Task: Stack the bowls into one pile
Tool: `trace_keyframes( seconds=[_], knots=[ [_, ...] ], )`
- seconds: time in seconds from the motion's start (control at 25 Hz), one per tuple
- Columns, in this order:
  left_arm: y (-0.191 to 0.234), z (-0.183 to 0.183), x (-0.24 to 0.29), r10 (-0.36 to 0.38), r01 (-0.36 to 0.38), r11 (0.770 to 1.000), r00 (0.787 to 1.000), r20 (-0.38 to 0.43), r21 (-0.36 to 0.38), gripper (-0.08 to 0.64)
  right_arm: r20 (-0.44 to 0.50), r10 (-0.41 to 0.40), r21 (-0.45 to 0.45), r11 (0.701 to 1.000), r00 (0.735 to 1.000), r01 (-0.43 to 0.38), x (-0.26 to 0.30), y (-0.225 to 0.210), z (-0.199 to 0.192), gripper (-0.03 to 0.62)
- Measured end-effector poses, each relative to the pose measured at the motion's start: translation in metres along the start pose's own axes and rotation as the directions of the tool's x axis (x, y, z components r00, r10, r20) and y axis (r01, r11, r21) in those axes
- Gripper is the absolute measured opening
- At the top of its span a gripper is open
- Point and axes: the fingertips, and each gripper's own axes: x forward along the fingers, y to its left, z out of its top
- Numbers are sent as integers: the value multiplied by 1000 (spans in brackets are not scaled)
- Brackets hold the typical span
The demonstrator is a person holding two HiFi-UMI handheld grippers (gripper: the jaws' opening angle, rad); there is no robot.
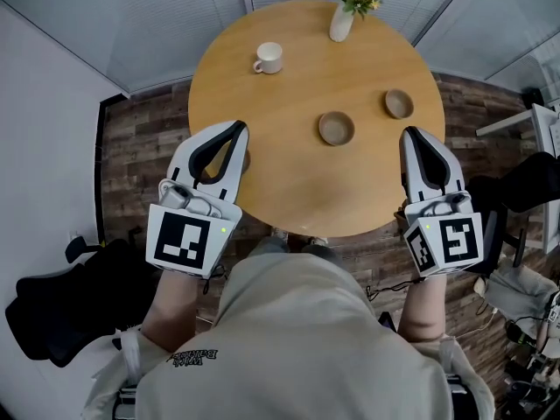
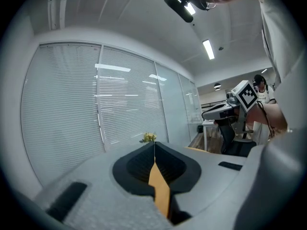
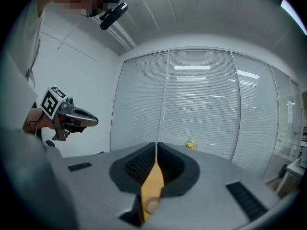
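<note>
A person stood at a round wooden table (image 1: 289, 191), holding a gripper in each hand above its near edge. The left gripper (image 1: 239, 129) had its jaws pressed together with nothing between them. The right gripper (image 1: 409, 133) was likewise closed and empty.

Two small brown bowls sat apart on the table. The nearer bowl (image 1: 336, 128) lay to the left of the right gripper's tips, between the two grippers. The farther bowl (image 1: 399, 103) lay near, just ahead of the right gripper's tips. Well beyond the left gripper stood a white cup (image 1: 269, 57), and beyond both grippers a vase of flowers (image 1: 342, 17).

The bowls looked light, rigid and smooth, so they might slip. Pinching one wall at the rim, one jaw inside and one outside, seemed the surest hold.
</note>
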Motion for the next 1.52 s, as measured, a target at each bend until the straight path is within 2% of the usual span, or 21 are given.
trace_keyframes(
  seconds=[0.16,0.28,0.52,0.72,0.92,1.04,1.24,1.52],
  knots=[
    [-3,-11,4,10,-9,1000,999,-47,18,21,-9,25,4,1000,1000,-25,2,-1,-6,34],
    [-4,-21,5,18,-19,1000,998,-63,-4,23,-23,45,-2,999,999,-45,3,1,-13,34],
    [8,-58,11,45,-41,999,989,-144,35,23,-52,97,3,995,994,-97,15,11,-24,34],
    [16,-93,11,82,-85,996,980,-181,-6,25,-81,164,1,986,983,-164,29,33,-38,34],
    [18,-139,12,85,-101,994,962,-259,-50,26,-115,227,-9,973,967,-229,47,55,-51,34],
    [18,-162,13,67,-97,991,953,-297,-87,86,-134,260,-1,965,956,-262,57,68,-59,34],
    [13,-206,15,46,-94,989,925,-378,-111,94,-174,307,25,951,936,-308,70,85,-83,34],
    [5,-279,12,-4,-88,983,868,-496,-161,103,-208,341,25,939,917,-343,87,108,-117,34]
  ],
)
